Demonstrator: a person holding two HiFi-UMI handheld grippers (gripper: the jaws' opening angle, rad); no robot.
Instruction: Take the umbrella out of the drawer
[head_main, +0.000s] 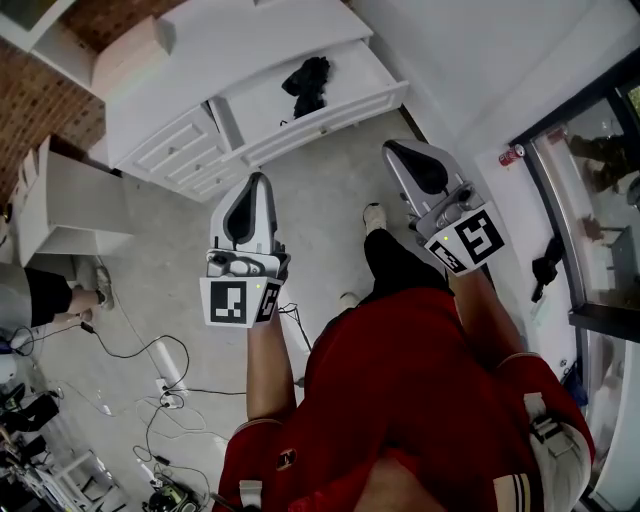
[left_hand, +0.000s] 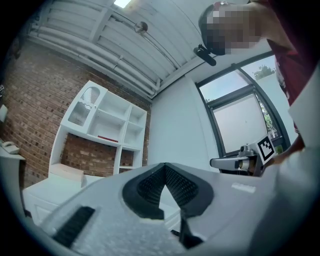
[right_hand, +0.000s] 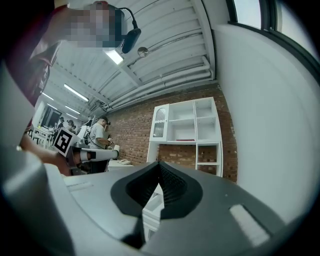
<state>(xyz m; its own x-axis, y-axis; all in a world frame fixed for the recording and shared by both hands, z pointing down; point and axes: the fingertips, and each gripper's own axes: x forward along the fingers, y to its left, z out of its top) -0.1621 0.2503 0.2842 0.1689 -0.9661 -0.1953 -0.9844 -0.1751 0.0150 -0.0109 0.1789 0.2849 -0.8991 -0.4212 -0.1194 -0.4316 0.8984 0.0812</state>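
In the head view a black folded umbrella lies in the open white drawer of a low cabinet ahead of me. My left gripper is held out over the floor, short of the drawer's left end, jaws shut and empty. To the right, my right gripper is just short of the drawer's right corner, also shut with nothing in it. Neither touches the drawer or the umbrella. In the left gripper view the left gripper shows only its closed pads, and the right gripper view shows the right gripper the same way.
The white cabinet has several small closed drawers at its left. A white desk stands at left, with cables on the floor. A glass door lines the right wall. A white shelf unit stands against brick, with a person nearby.
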